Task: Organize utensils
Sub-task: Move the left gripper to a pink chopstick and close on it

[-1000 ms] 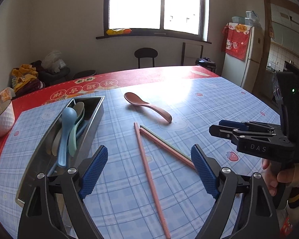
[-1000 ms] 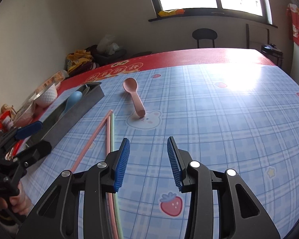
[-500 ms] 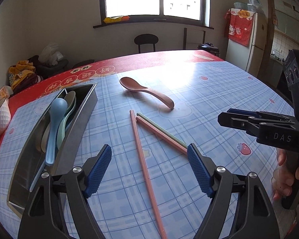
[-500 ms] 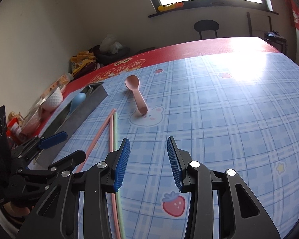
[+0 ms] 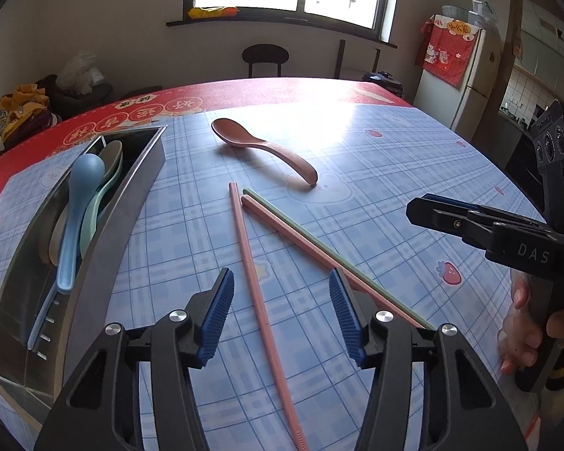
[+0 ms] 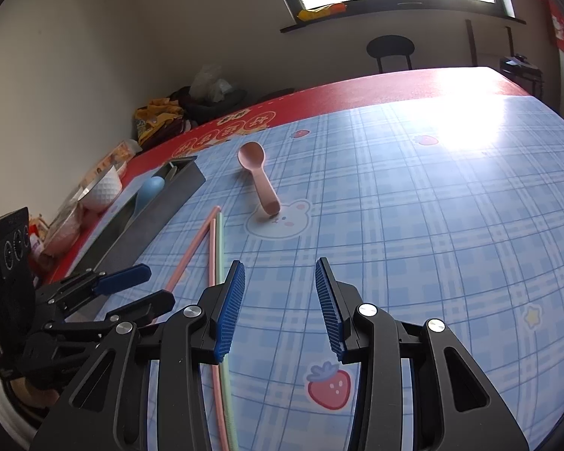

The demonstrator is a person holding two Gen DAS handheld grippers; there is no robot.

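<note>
A pink spoon (image 5: 261,146) lies on the blue checked tablecloth, also in the right wrist view (image 6: 258,176). Two pink chopsticks (image 5: 257,285) and a green chopstick (image 5: 331,251) lie nearer me, also in the right wrist view (image 6: 217,248). A metal utensil tray (image 5: 131,195) at the left holds a blue spoon (image 5: 77,210) and a green spoon (image 5: 101,195). My left gripper (image 5: 280,315) is open and empty, straddling one pink chopstick. My right gripper (image 6: 278,308) is open and empty, just right of the chopsticks; it also shows in the left wrist view (image 5: 425,206).
A white bowl (image 6: 103,188) and snack packets stand at the table's left edge beyond the tray. A black stool (image 5: 265,56) and a fridge (image 5: 458,79) stand behind the table. The tablecloth (image 6: 432,206) stretches right.
My left gripper has moved forward and down over the chopsticks. My right gripper has shifted slightly closer to them. Both stay open.
</note>
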